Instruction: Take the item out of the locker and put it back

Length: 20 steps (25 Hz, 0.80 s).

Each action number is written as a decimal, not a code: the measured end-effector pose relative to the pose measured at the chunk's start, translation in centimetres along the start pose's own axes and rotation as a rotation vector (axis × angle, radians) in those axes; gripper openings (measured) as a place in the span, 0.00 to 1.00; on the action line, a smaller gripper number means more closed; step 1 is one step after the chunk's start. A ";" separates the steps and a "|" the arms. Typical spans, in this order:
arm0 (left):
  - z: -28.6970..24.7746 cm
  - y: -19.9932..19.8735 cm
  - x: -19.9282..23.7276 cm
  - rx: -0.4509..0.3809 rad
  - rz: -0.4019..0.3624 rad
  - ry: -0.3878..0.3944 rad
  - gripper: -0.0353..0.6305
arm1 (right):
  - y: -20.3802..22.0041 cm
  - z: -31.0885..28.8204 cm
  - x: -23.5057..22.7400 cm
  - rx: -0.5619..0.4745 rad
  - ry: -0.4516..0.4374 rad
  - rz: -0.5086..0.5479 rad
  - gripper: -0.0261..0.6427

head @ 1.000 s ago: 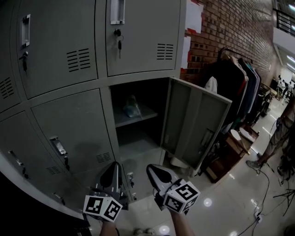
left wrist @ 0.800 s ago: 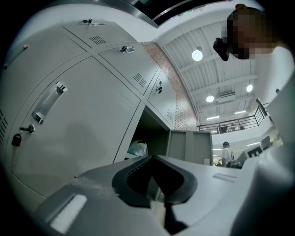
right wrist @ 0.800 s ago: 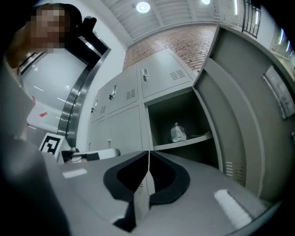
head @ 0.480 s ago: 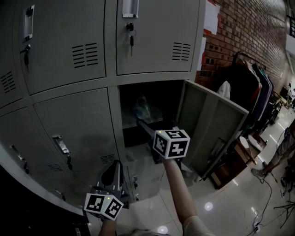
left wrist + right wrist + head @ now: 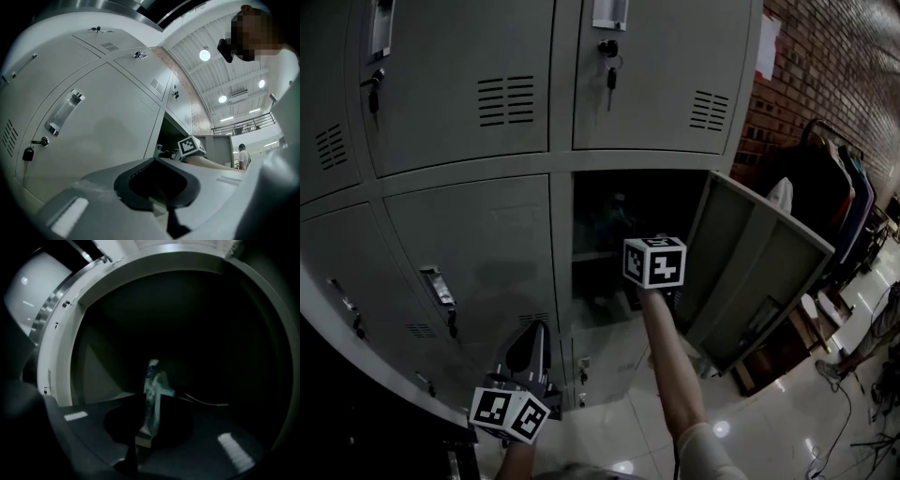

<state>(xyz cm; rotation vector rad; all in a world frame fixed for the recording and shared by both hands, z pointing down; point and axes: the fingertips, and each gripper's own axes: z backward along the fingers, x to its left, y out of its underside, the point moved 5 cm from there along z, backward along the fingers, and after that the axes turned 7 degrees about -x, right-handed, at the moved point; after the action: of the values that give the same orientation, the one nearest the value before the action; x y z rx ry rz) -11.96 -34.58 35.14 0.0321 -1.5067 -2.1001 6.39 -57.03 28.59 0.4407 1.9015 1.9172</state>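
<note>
Nearest you, your left gripper [image 5: 531, 349] hangs low before the closed locker doors [image 5: 469, 253], jaws together and empty. Farther in, your right gripper [image 5: 146, 439] reaches into the open locker [image 5: 586, 202]. Its jaws have just been closing and now pinch a thin plastic packet [image 5: 152, 390] inside the dark compartment.

You face a bank of plain light-grey steel lockers [image 5: 469, 234], and the open compartment is black inside. Your two marker cubes [image 5: 654, 262] carry black-and-white square patterns. The crinkled plastic packet [image 5: 152, 390] looks pale blue and white, with a dark blue patch. The brick wall [image 5: 825, 84] is reddish-brown with pale mortar lines.
</note>
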 end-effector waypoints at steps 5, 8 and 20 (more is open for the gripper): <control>-0.1 -0.4 0.2 -0.016 0.002 -0.002 0.06 | -0.1 -0.1 0.2 -0.004 -0.009 0.027 0.06; 0.0 -0.6 0.2 -0.020 0.005 -0.003 0.06 | -0.5 0.7 0.1 -0.037 -0.007 0.003 0.06; 1.0 0.2 -2.3 0.018 -0.007 0.062 0.06 | -2.1 19.7 6.7 -0.436 -0.032 0.026 0.06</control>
<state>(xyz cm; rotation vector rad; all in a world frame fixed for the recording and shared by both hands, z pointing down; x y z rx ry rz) -10.22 -32.75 35.01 0.1084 -1.4913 -2.0720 10.35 -36.63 26.60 0.3572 1.4031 2.2457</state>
